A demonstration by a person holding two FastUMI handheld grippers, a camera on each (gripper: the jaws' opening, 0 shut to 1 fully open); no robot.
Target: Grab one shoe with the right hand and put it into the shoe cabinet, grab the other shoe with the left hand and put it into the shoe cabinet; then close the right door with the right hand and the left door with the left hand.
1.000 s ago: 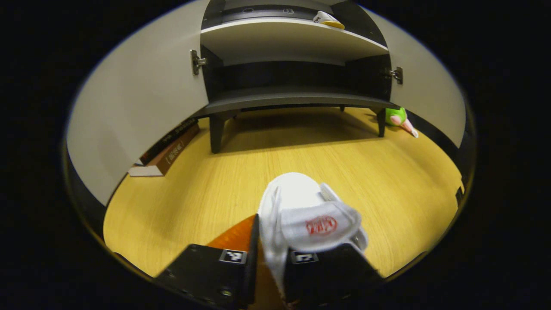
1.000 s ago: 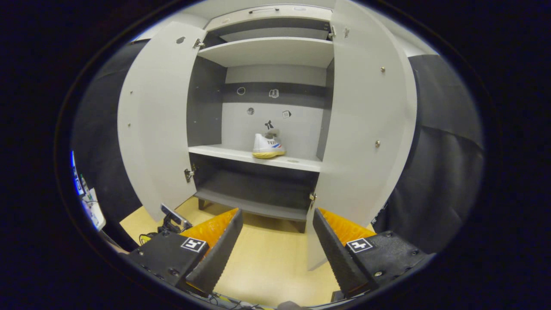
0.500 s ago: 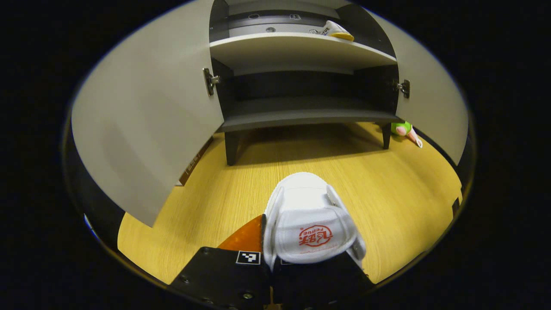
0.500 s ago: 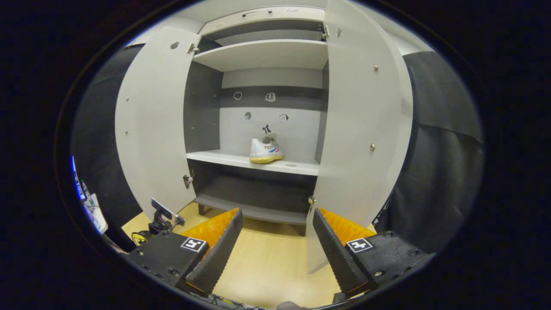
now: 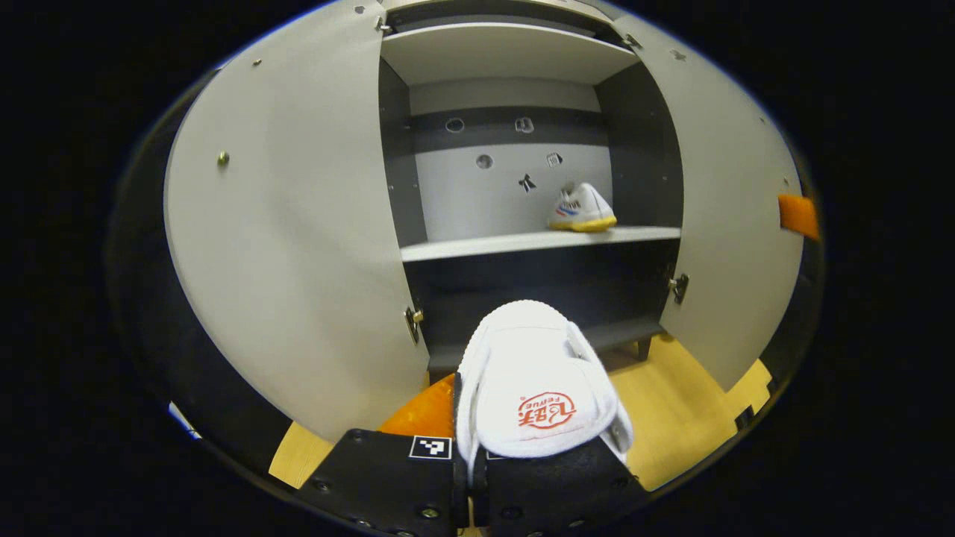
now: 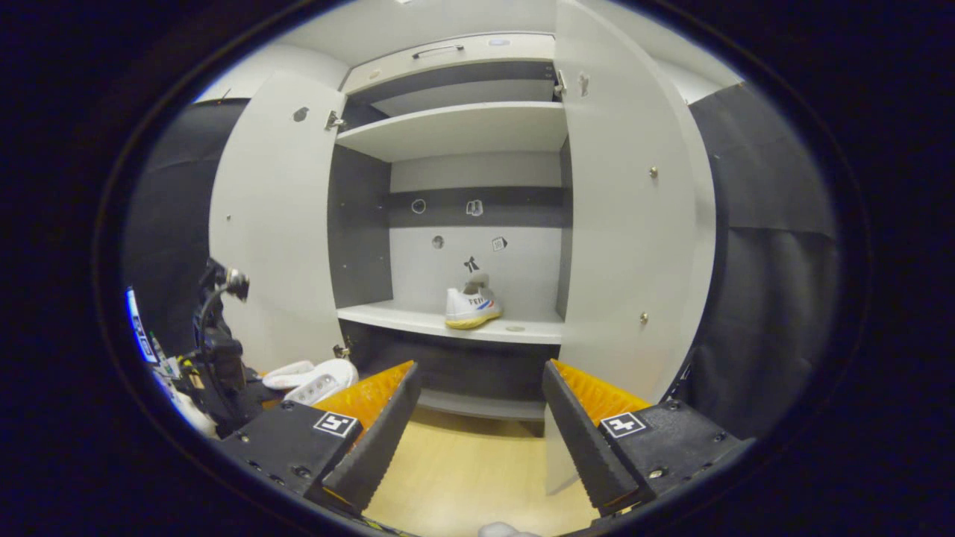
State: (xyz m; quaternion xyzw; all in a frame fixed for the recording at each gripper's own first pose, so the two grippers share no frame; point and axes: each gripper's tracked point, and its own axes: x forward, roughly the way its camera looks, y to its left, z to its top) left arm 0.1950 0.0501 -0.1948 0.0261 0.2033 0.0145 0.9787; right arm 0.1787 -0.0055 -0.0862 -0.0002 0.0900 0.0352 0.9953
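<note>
While both doors stood wide open, the scene read like this:

Left gripper point(image 5: 468, 477): clamped tight on the white strap-fastened shoe with a red logo point(image 5: 539, 388), fingers pressed together on its heel end, toe pointing ahead at the cabinet.

Held shoe: up off the pale wooden floor point(image 5: 686, 418), in front of the dark bottom compartment; from the right gripper view it showed low on the left as a white shoe point(image 6: 317, 379) beside the left door.

Right gripper point(image 6: 481, 425): fingers spread wide apart, nothing between them, aimed at the cabinet opening.

Second shoe: the white sneaker with a yellow sole and red-blue stripes point(image 6: 470, 307) sat on the light grey middle shelf point(image 6: 418, 321), toward the right side, close to the back wall; the left gripper view had it at point(image 5: 582, 209).

Shoe cabinet: tall grey two-door cabinet point(image 6: 462, 194), left door point(image 5: 298, 246) and right door point(image 6: 627, 246) both swung outward.
</note>
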